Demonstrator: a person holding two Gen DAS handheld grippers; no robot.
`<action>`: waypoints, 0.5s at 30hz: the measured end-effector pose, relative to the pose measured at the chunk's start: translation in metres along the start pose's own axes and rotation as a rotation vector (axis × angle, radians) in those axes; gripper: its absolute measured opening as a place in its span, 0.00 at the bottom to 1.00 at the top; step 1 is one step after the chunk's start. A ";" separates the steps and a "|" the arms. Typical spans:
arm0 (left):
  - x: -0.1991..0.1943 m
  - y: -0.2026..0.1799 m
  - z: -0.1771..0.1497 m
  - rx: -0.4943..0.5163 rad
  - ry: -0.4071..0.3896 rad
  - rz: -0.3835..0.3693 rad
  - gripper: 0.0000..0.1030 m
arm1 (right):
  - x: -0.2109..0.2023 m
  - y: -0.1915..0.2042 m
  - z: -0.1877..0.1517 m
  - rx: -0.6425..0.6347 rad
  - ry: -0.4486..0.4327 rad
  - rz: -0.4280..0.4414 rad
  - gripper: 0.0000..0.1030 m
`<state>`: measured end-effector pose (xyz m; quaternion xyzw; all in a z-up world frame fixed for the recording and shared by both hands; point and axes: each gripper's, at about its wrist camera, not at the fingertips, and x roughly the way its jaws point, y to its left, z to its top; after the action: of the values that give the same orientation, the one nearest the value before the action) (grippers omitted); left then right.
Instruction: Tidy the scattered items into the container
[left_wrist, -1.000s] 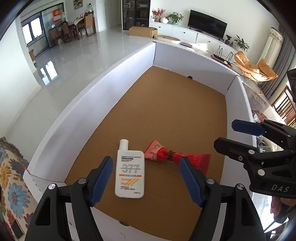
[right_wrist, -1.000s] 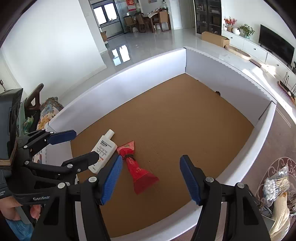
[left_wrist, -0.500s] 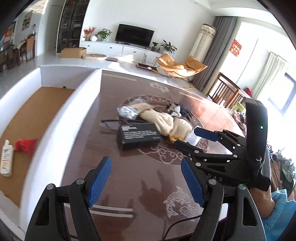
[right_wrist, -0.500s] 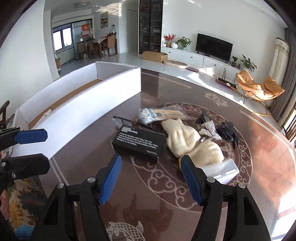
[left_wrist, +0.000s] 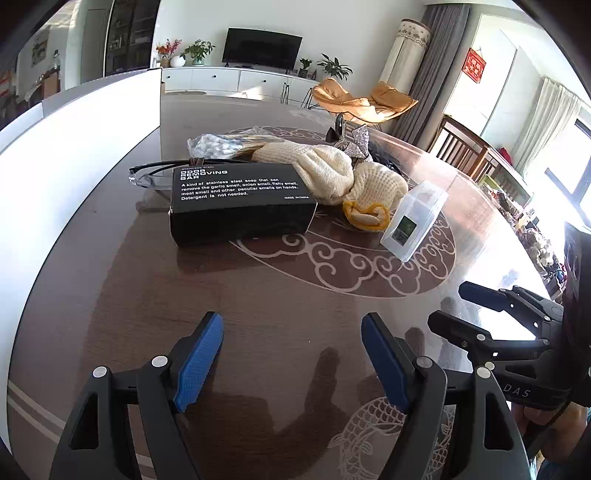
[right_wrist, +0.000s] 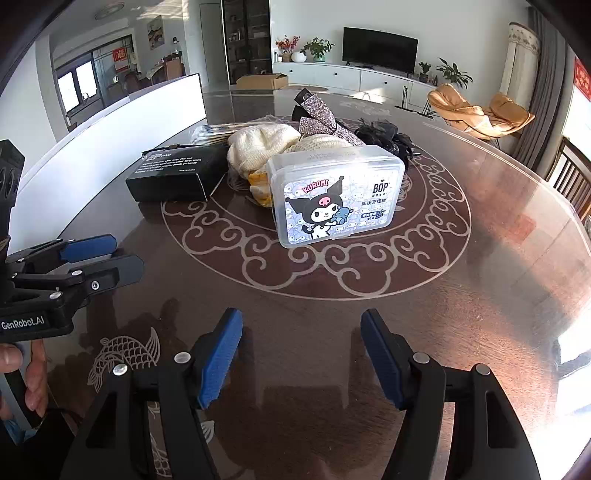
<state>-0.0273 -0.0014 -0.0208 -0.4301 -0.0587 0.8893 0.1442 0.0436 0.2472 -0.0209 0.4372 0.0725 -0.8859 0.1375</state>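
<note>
A pile of loose items lies on the dark table: a black box (left_wrist: 240, 203) (right_wrist: 177, 173), cream knit gloves (left_wrist: 325, 173) (right_wrist: 258, 147), a clear plastic box with a cartoon label (right_wrist: 336, 195) (left_wrist: 413, 221), a bag of cotton swabs (left_wrist: 218, 144) and glasses (left_wrist: 147, 177). The white-walled container (left_wrist: 92, 147) (right_wrist: 110, 140) stands to the left. My left gripper (left_wrist: 291, 332) (right_wrist: 110, 254) hangs open over bare table short of the black box. My right gripper (right_wrist: 301, 325) (left_wrist: 454, 306) is open too, facing the clear box, with nothing between its fingers.
A rhinestone bow (right_wrist: 317, 118) and a black scrunchie (right_wrist: 380, 136) lie behind the pile. The round table (right_wrist: 480, 258) has a glossy patterned top. A hand (right_wrist: 33, 376) holds the left gripper's grip. Chairs stand beyond the far right edge.
Both grippers have swung right, from above the container with its white bottle and red tube, to low over the table. The pile is now nearer. Both stay open.
</note>
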 end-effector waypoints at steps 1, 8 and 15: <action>0.002 0.000 0.001 0.007 -0.002 0.006 0.74 | 0.002 -0.001 0.000 0.003 0.002 -0.001 0.66; 0.004 0.000 0.003 0.017 -0.016 0.008 0.76 | 0.004 -0.001 0.000 0.014 -0.010 -0.014 0.67; 0.008 -0.007 0.004 0.058 0.007 0.001 0.89 | 0.006 0.003 0.002 0.002 0.000 0.003 0.76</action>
<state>-0.0337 0.0082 -0.0224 -0.4290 -0.0322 0.8891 0.1564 0.0399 0.2427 -0.0243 0.4373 0.0712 -0.8858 0.1384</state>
